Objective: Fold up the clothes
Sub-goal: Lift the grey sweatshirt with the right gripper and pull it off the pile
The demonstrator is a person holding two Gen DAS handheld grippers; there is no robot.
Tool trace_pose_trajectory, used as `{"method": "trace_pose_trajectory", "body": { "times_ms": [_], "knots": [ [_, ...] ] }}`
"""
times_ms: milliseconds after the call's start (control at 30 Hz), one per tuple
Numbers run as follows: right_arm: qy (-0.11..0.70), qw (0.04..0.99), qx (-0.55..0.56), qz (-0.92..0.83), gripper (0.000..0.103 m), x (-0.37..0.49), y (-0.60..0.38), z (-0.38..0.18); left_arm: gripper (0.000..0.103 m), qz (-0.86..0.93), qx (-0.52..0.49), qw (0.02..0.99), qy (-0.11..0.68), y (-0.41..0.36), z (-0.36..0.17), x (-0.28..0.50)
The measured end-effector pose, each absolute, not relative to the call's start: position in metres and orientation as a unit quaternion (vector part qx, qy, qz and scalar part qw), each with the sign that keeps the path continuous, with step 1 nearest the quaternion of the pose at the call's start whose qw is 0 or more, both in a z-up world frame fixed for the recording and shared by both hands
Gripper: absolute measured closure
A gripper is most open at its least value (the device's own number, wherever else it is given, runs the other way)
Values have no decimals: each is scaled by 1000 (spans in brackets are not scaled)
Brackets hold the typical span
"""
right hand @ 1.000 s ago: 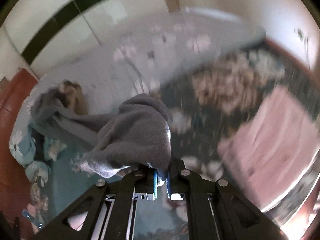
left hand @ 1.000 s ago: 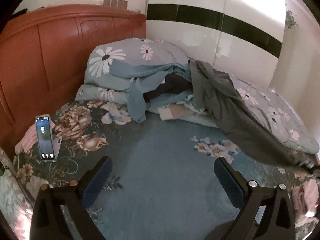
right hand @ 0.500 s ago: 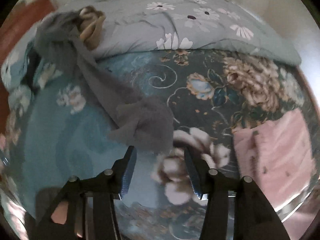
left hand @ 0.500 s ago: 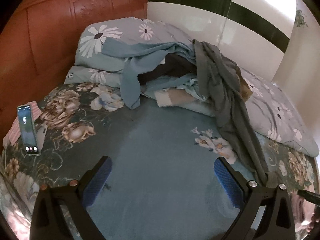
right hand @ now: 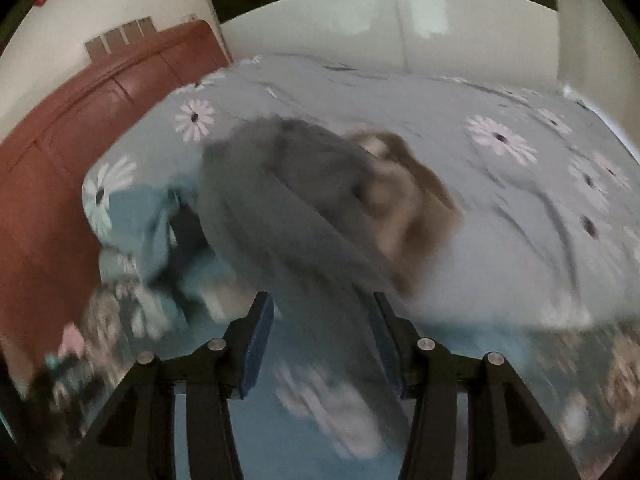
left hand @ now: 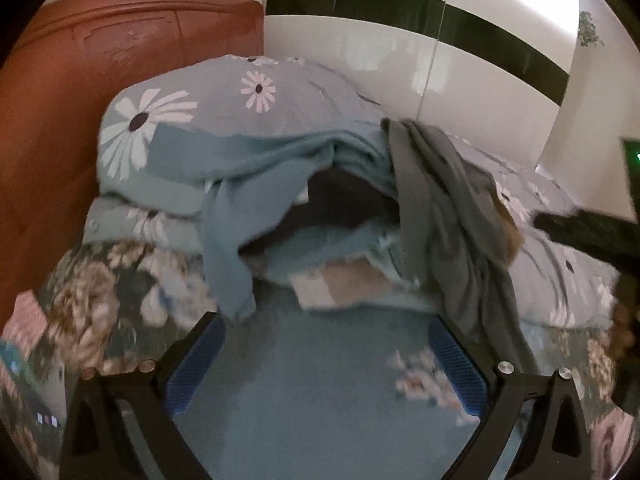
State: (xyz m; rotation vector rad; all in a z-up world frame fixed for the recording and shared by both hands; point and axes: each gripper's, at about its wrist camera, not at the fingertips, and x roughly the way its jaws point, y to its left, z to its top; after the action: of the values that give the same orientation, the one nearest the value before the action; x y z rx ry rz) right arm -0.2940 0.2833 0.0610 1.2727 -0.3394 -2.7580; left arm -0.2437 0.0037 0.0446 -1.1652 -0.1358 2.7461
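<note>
Both hand-held grippers now stand apart and empty: the right hand-held gripper (right hand: 322, 340) has released the grey garment (right hand: 288, 200), which trails from the clothes pile (left hand: 304, 208) down the bed (left hand: 320, 380), so folding still awaits a fresh grasp by it or the left hand-held gripper (left hand: 326, 360).

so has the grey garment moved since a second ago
Yes. The grey garment, earlier stretched toward the bed's right edge, now hangs closer in against the daisy quilt.
</note>
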Motion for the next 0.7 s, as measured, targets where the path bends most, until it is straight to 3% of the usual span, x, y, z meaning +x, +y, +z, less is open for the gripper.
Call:
{"method": "trace_pose_trajectory", "body": {
  "times_ms": [333,367,400,433,700],
  "knots": [
    [-135,37,429,-892,52,-415,240,39,1,918,-380,100,-56,5,55,-334],
    [-146,40,431,-889,63,-417,244,35,1,917,-380,101,-62,7,55,-342],
    [-161,42,431,-887,91,-417,251,33,1,917,-381,102,-67,9,56,-349],
    [-173,42,431,-885,98,-416,258,33,1,915,-383,103,-71,12,56,-357],
    [-224,40,326,-918,99,-343,358,87,4,918,-373,125,-59,61,75,-399]
  ]
}}
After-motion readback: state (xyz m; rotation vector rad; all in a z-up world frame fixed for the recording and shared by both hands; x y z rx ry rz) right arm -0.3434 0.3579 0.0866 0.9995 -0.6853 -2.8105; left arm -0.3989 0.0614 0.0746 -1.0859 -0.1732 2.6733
